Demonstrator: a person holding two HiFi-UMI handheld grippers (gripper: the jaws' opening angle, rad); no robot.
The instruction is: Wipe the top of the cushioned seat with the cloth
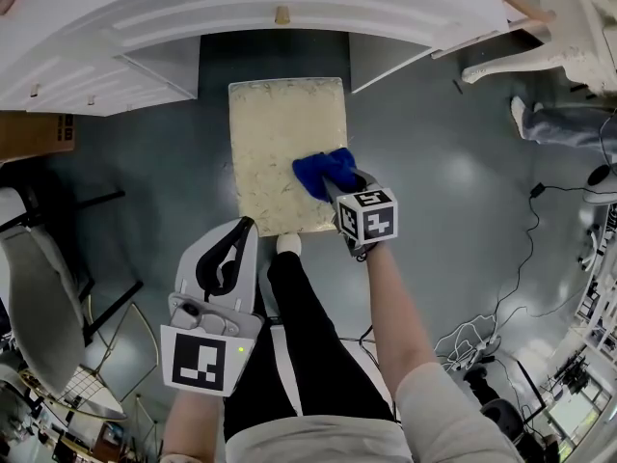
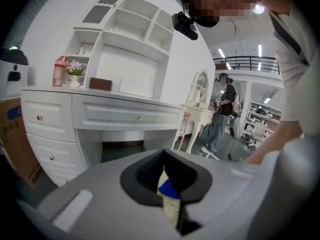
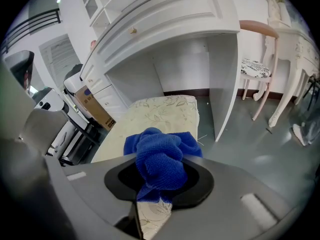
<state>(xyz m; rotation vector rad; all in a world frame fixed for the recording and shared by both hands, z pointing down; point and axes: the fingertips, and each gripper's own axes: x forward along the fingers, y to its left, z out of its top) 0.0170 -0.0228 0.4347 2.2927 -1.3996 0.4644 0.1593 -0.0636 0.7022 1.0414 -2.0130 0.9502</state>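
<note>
The cushioned seat (image 1: 280, 148) is a cream, floral-patterned rectangle standing on the grey floor in front of me; it also shows in the right gripper view (image 3: 162, 111). A bunched blue cloth (image 1: 323, 170) lies on the seat's right half, toward the near end. My right gripper (image 1: 339, 191) is shut on that cloth (image 3: 160, 159), which bulges out over its black pads. My left gripper (image 1: 247, 226) hangs off the seat's near left corner, shut with nothing in it. Through the thin slit between its jaws in the left gripper view (image 2: 167, 186) I see a sliver of seat and cloth.
A white vanity desk (image 1: 289, 8) with a brass knob (image 1: 281, 14) overhangs the seat's far end. A cardboard box (image 1: 34, 133) and a chair (image 1: 39, 287) stand at the left. Cables (image 1: 540, 258) trail on the floor at the right. My black-trousered leg (image 1: 308, 336) touches the seat's near edge.
</note>
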